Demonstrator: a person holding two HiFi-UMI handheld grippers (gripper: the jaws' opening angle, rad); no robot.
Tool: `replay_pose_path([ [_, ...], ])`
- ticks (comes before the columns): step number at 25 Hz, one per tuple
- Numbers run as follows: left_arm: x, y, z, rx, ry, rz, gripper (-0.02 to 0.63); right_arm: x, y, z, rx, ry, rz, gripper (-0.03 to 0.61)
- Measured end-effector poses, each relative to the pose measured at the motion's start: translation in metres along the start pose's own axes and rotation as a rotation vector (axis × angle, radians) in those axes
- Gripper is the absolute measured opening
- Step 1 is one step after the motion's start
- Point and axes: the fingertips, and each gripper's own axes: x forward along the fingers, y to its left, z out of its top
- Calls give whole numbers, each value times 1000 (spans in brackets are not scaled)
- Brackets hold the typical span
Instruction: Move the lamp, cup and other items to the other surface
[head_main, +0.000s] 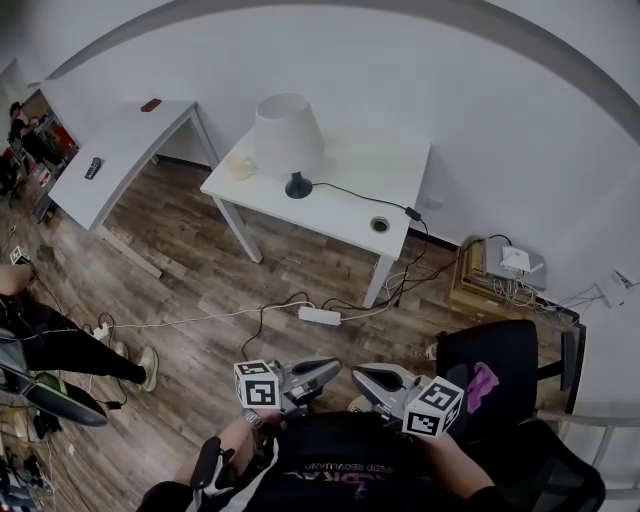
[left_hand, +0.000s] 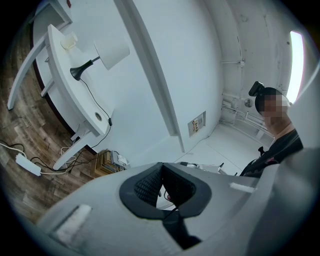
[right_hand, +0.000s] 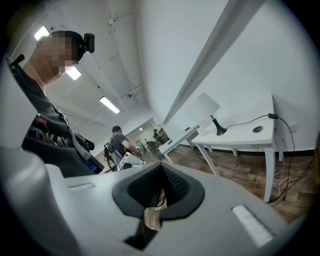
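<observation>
A white-shaded lamp (head_main: 287, 140) on a black base stands on the white table (head_main: 340, 200) across the room, with a pale cup (head_main: 240, 165) beside it at the table's left end. A second white table (head_main: 120, 150) stands further left. My left gripper (head_main: 335, 366) and right gripper (head_main: 358, 372) hang close to my body, tips facing each other, far from both tables. Both are shut and hold nothing. The left gripper view shows its gripper (left_hand: 161, 167) with the lamp (left_hand: 111, 51) and cup (left_hand: 69, 42) far off. The right gripper view shows its gripper (right_hand: 161, 167) and the lamp (right_hand: 206, 106).
The lamp's cord runs to a plug (head_main: 412, 213) at the table's back edge. A power strip (head_main: 319, 315) and cables lie on the wood floor. A black chair (head_main: 500, 375) with a purple cloth stands at my right. A remote (head_main: 92, 168) lies on the left table. A person's legs (head_main: 70, 350) show at left.
</observation>
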Motion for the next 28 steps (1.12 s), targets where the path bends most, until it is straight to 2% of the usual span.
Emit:
replay_pose_path([
  [9,6,-6,-4,15,20,-19,0,-3,-2,-1,1,1,5,3],
  [14,7,-7,-5,28,4,-22,0,-5,-1,-2,11,-6,12,3],
  [23,4,-5,-6,6,1,-5,0,-4,-1,-6,30,-1,23,3],
  [28,2,-3,-6,19,2,12,0,-3,-1,-7,28,3,30,3],
])
